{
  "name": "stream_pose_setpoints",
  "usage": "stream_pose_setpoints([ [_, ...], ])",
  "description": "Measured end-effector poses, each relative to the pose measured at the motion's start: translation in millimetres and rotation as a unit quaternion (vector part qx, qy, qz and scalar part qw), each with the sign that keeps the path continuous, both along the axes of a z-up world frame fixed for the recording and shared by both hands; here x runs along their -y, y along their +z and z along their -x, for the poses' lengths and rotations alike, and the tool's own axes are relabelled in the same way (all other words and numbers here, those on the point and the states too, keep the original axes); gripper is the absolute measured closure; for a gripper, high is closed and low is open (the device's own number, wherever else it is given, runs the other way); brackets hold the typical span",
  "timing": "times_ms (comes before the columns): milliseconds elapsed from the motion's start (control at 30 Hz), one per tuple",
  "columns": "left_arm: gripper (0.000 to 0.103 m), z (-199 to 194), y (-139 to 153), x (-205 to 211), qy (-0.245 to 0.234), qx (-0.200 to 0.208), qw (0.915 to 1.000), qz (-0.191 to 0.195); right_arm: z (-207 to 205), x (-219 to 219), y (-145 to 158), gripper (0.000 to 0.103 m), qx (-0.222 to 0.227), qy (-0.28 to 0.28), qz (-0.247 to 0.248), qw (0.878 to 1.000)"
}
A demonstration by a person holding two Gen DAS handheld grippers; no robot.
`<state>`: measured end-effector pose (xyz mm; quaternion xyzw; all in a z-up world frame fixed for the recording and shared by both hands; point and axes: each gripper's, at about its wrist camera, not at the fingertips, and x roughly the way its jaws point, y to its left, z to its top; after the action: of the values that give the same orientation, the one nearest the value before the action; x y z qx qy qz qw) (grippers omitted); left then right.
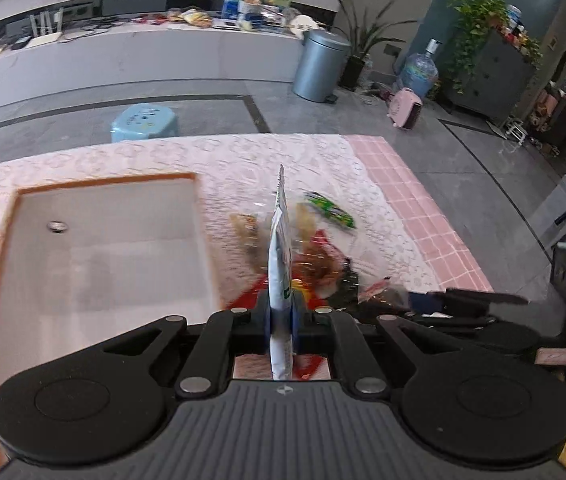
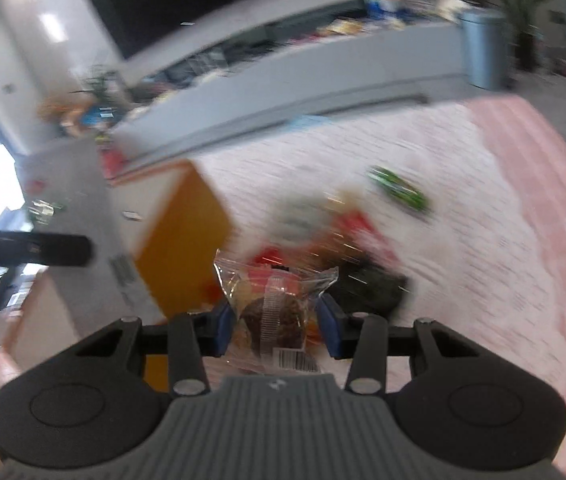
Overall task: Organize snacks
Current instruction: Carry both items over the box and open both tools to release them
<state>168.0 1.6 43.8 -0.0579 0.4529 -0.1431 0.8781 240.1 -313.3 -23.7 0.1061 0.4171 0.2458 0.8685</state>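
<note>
1. Thin white-and-green foil snack sachet (image 1: 281, 276), edge-on and upright, clamped between the jaws of the left gripper (image 1: 281, 320); judged light, limp and slippery, best held by its flat seam
2. Clear crinkly plastic packet with a dark muffin (image 2: 275, 312), pinched by the right gripper (image 2: 277, 330); probably soft and crushable
3. Loose heap of red and brown wrappers (image 1: 319, 264) just beyond, green packet (image 1: 331, 210) farther right
4. White, orange-rimmed bin (image 1: 103, 248) at left on the pink tablecloth (image 1: 423, 208)

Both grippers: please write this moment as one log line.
left gripper: shut on white packet | right gripper: shut on clear snack pack | bin: nothing visible inside
</note>
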Motion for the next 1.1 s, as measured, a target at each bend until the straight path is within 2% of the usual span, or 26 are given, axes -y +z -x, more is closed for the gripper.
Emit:
stream_pose_setpoints([
  [133,0.094,0.8,13.5,-32.6,0.014,-0.003,0.9998,-0.014,-7.4,-40.0,26.3,0.061,0.017,0.070,-0.027,0.997],
  [233,0.094,-3.9,9.2,-49.6,0.018,-0.028,0.9990,-0.031,-12.1,-72.8,37.5,0.061,0.025,0.118,-0.027,0.992],
  [367,0.094,-13.8,-13.2,-68.4,0.023,-0.067,0.9953,-0.066,-15.0,-122.3,40.6,0.061,0.029,0.185,0.002,0.982],
  [567,0.094,-25.3,-46.0,-96.8,0.020,-0.128,0.9867,-0.098,-26.6,-183.7,21.7,0.061,-0.006,0.249,0.065,0.966],
  [867,0.094,-29.1,-81.1,-113.8,-0.013,-0.194,0.9719,-0.133,-35.5,-246.2,-12.2,0.061,-0.052,0.301,0.144,0.941],
  [1100,0.093,-27.8,-94.4,-119.3,-0.016,-0.202,0.9668,-0.156,-40.7,-264.8,-33.6,0.061,-0.078,0.292,0.183,0.936],
])
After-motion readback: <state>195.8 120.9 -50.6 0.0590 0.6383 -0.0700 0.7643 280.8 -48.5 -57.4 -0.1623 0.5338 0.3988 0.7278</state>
